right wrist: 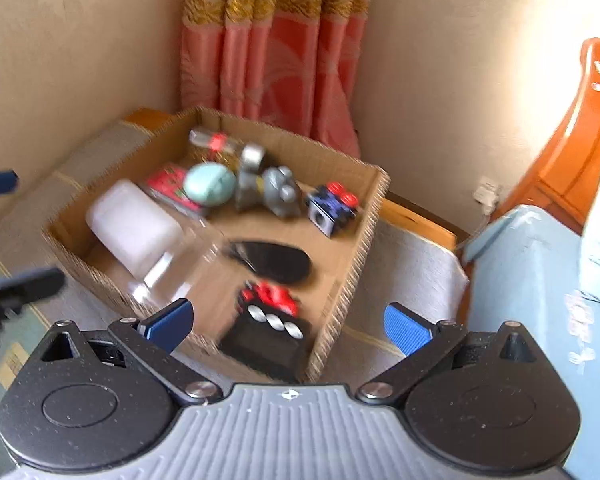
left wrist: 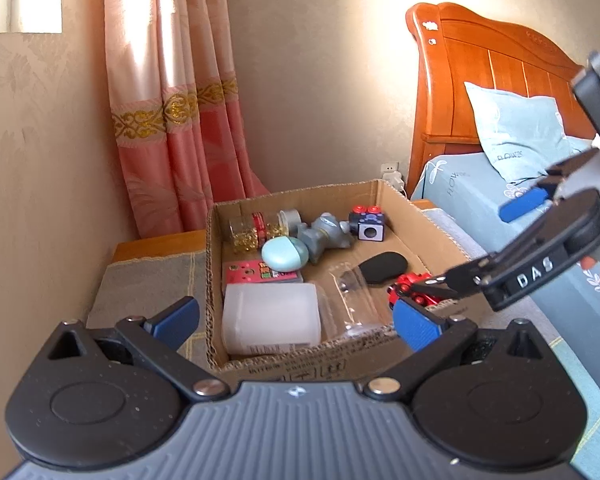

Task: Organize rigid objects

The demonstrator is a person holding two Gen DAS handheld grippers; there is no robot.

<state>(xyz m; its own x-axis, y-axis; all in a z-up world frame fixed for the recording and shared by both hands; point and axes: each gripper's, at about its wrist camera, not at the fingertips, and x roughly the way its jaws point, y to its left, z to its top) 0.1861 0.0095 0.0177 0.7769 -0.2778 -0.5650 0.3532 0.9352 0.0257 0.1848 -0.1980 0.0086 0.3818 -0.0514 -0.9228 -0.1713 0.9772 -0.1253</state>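
Both tongs gape wide and carry nothing above the shallow brown cardboard box (left wrist: 216, 280) on the cloth-covered worktop (left wrist: 148, 280).
My left tongs (left wrist: 296, 320) hover at the box's 6 o'clock rim, my right tongs (right wrist: 288, 324) over the 5 o'clock corner, above the red-and-black metal clamp (right wrist: 270, 320). I judge it heavy, stiff and sturdy; I'd pinch its flat black base.
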